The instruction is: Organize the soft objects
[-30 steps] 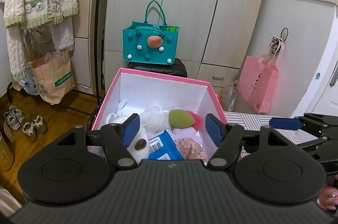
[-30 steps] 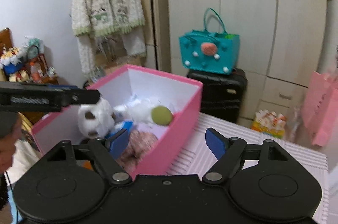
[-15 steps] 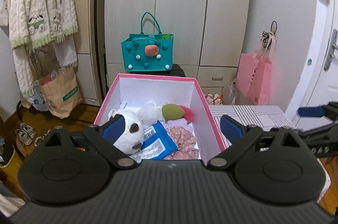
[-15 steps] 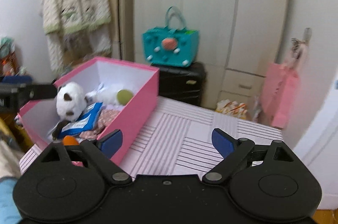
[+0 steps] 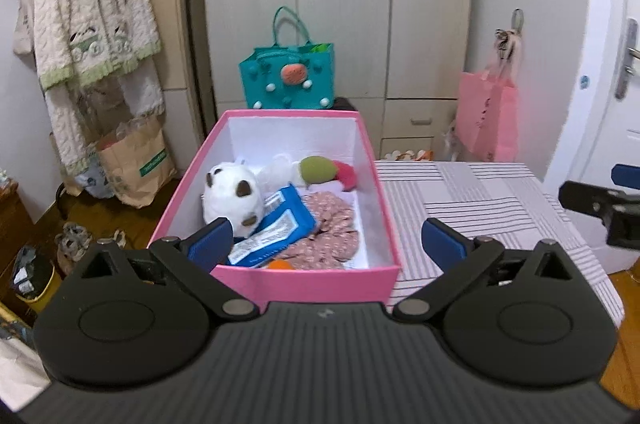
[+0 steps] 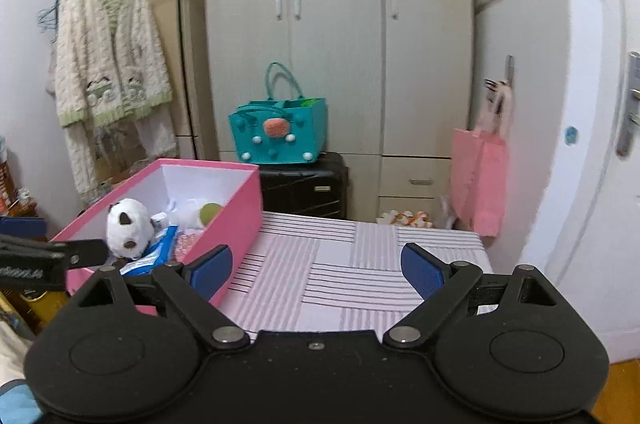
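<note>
A pink box with white inside stands at the left end of a striped table. In it lie a white plush with brown spots, a blue packet, a floral pink cloth, a green and red soft toy and an orange item. My left gripper is open and empty, held back from the box's near wall. My right gripper is open and empty above the table, right of the box. The plush shows there too.
A teal tote bag sits on a black suitcase in front of a wardrobe. A pink bag hangs at the right by a white door. A knit cardigan hangs at the left above a paper bag.
Both grippers have pulled back and away from the box and opened wider. The whole box and the striped table now show. The right gripper has swung right over the table.
</note>
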Demonstrator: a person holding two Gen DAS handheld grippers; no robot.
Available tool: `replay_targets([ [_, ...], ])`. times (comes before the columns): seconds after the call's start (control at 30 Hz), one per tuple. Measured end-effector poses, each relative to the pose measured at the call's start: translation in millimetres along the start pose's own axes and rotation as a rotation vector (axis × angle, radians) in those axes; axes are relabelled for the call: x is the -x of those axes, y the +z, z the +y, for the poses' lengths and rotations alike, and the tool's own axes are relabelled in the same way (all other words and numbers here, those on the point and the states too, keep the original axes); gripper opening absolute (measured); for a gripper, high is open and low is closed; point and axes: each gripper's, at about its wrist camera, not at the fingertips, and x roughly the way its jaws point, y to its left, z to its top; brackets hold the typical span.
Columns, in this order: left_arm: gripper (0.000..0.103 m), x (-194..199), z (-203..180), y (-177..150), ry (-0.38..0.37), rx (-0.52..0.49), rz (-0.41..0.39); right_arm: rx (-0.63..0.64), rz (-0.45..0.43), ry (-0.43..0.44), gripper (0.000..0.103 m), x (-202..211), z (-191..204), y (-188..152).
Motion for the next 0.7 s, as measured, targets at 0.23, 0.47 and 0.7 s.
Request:
replay_targets([
  [0.23, 0.102, 15, -11, -13, 0.036, -0.010, -0.037, -0.024, -0.007, -0.052, 0.094, 20, -3, -13],
  [0.47, 0.102, 14, -10, -21, 0.053, 0.002, -0.005, 0.005, -0.016, -0.081, 0.094, 37, 5, -20],
  [0.7, 0.102, 15, -7, -29, 0.088, 0.005, 0.009, 0.014, 0.003, -0.110, 0.095, 45, 10, -30],
])
